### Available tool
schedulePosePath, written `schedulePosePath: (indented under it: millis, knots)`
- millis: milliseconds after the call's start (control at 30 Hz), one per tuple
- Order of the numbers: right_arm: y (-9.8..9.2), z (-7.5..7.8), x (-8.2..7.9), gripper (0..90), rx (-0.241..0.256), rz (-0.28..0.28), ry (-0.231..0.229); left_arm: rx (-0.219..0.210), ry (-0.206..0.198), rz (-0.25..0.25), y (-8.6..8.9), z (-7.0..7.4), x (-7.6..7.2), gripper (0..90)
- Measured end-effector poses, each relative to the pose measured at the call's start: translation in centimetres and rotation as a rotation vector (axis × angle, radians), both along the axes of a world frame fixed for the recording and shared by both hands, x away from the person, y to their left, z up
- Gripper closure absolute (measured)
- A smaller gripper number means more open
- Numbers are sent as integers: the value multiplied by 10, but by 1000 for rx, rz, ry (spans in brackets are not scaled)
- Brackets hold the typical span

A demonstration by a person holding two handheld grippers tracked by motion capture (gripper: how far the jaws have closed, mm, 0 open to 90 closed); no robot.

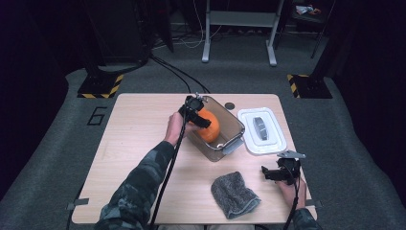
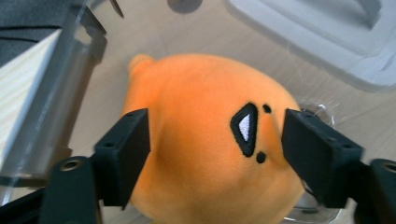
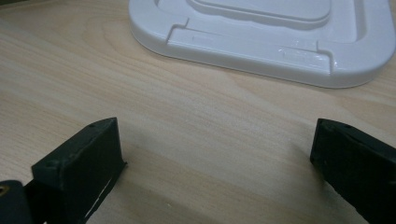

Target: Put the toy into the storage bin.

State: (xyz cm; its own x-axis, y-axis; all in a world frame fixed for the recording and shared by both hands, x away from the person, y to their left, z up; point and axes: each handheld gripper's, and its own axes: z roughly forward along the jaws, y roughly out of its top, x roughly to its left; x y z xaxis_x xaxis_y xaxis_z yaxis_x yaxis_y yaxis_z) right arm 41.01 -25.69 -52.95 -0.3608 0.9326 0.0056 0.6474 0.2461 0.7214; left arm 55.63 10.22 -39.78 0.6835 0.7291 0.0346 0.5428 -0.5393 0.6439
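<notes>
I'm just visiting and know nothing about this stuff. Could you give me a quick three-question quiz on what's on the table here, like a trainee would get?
1. True or false: the orange plush sits inside the clear box.
2. Which lies nearest the right hand-held gripper? A) grey cloth B) white lid C) dark disc
3. Fill in: the left hand-held gripper has one jaw on each side of the ____.

Key: 1. True. 2. A, the cloth lies just beside it; the lid is a bit farther up the table. 3. Plush; the jaws flank it, though whether they press it is unclear.
</notes>
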Motion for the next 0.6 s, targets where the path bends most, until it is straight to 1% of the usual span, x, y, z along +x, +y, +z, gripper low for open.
schedulePosePath:
  millis: [100,200,267,333,400,433,467,600]
  knots:
    - [0,0,0,12,0,0,0,-4,-11,-5,6,7,-4,181]
    - [0,0,0,13,0,0,0,-27,-28,7,14,15,-8,157]
    - [0,0,0,12,0,-1,0,-52,-37,16,21,20,-12,151]
    - [0,0,0,12,0,-1,0,-67,-45,17,26,24,-15,149]
    - [0,0,0,12,0,-1,0,-76,-54,16,32,28,-20,142]
    - [0,0,0,12,0,-1,0,-85,-64,16,35,31,-23,141]
    - [0,0,0,12,0,-1,0,-95,-72,25,37,32,-25,140]
    - [0,0,0,12,0,-1,0,-111,-101,25,49,40,-37,120]
